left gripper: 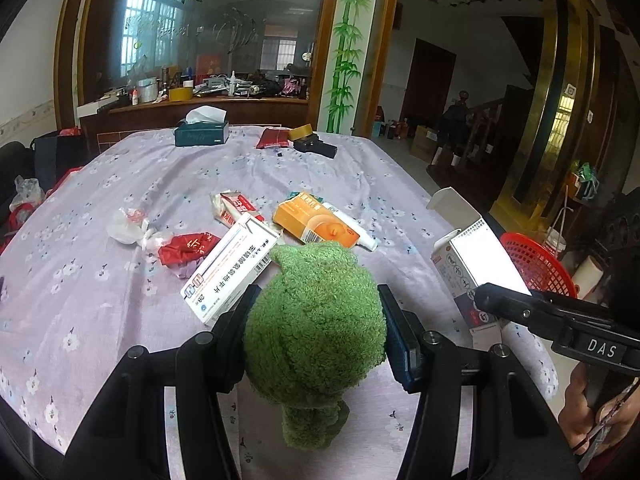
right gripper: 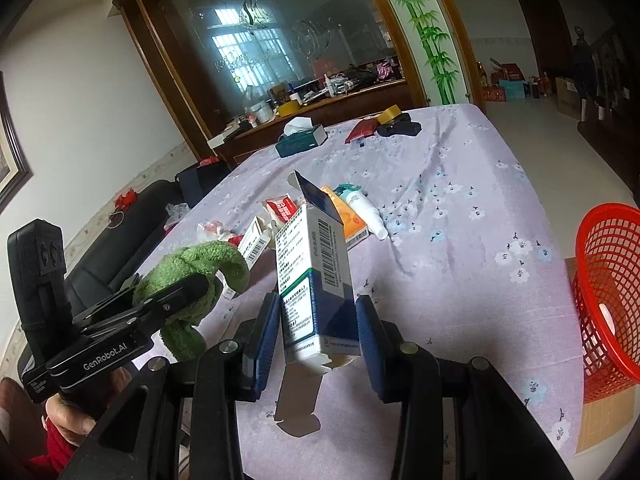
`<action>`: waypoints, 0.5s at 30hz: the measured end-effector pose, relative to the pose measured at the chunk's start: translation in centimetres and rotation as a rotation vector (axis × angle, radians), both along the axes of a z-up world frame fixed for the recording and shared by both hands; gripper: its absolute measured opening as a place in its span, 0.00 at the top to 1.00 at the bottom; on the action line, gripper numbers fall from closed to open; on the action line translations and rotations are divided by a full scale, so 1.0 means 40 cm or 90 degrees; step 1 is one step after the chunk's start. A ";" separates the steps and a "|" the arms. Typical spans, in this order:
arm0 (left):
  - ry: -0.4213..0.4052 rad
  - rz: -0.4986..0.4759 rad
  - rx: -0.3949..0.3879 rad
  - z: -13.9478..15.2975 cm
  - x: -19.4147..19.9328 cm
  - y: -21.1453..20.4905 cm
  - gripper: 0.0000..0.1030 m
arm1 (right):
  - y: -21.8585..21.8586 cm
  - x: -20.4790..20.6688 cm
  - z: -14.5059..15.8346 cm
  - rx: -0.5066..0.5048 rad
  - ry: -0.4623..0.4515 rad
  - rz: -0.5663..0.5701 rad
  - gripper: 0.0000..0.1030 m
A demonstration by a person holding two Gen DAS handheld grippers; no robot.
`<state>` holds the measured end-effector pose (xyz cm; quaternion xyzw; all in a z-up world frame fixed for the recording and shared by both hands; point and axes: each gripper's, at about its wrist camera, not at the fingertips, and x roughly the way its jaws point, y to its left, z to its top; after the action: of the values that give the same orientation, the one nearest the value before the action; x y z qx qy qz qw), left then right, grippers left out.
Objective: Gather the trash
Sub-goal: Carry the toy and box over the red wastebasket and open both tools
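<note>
While clamped between right fingers (right gripper: 276, 332), medicine box (right gripper: 314, 280), tilted upright.

Fuzzy green cloth (left gripper: 316, 320), bunched, raised above the lilac tablecloth, near. Open-flapped white-and-blue cardboard box (right gripper: 314, 280) upright to its right. Red mesh plastic basket (right gripper: 612, 296) far right, off the edge.

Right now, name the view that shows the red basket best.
Right wrist view: the red basket shows its rim, mesh wall and inside, standing past the table edge. Left wrist view catches only part of it, behind the right gripper and its carton.
</note>
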<state>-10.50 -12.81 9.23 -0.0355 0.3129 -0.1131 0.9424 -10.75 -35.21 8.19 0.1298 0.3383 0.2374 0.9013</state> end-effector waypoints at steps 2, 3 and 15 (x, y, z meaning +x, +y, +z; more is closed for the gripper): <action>0.002 0.001 0.000 -0.001 0.002 0.000 0.46 | 0.003 0.002 -0.003 -0.001 0.002 0.002 0.59; 0.003 0.001 0.000 -0.002 0.001 0.001 0.46 | 0.003 0.005 -0.005 -0.002 0.003 0.002 0.59; 0.006 0.003 -0.002 -0.010 0.001 0.002 0.46 | 0.003 0.008 -0.013 -0.008 0.007 0.000 0.59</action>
<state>-10.45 -12.73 8.83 -0.0382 0.3173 -0.1109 0.9410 -10.43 -35.08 7.66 0.1256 0.3449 0.2342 0.9002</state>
